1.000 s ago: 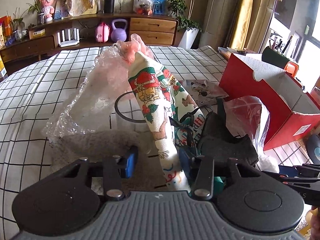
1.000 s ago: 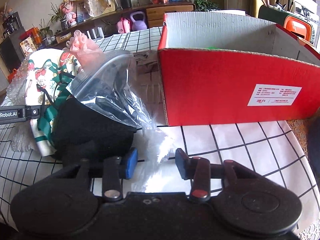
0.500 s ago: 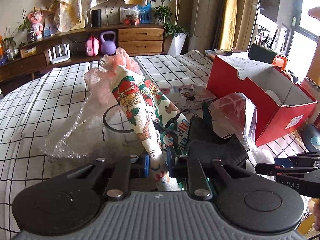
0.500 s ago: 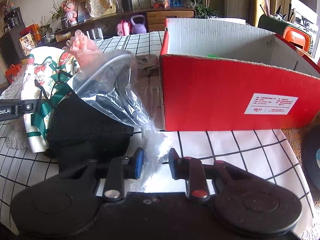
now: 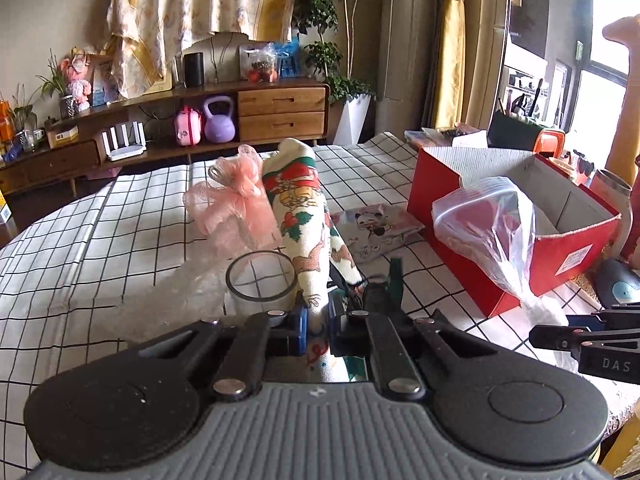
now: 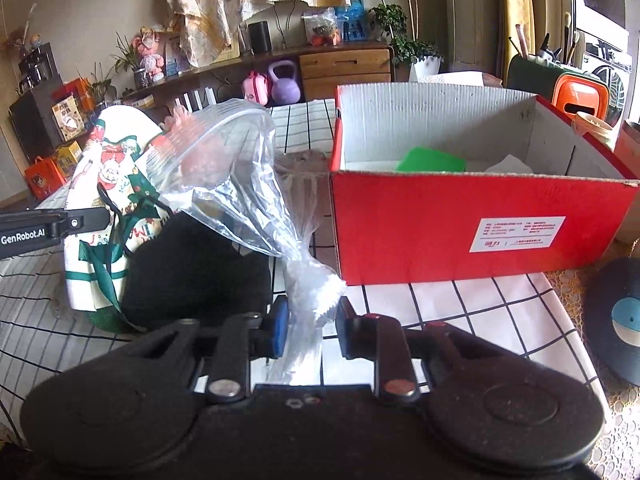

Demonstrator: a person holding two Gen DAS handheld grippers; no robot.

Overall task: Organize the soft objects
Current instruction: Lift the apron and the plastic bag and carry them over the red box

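Checked cloth covers the table [image 5: 120, 216], with a wooden sideboard behind. On it, the left gripper [image 5: 318, 322] has its jaws pressed together on the Christmas-print cloth bag [image 5: 300, 220], which stands up from the pads beside a pink gauze bundle [image 5: 236, 204]. Its jaws just closed. The right gripper [image 6: 310, 326] pinches the twisted neck of a clear plastic bag [image 6: 236, 184], held up beside the open red box [image 6: 472, 224]

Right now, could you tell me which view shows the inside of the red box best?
The right wrist view: it looks over the red box wall at a green item inside. The left wrist view shows only its far inner walls, partly behind the plastic bag.
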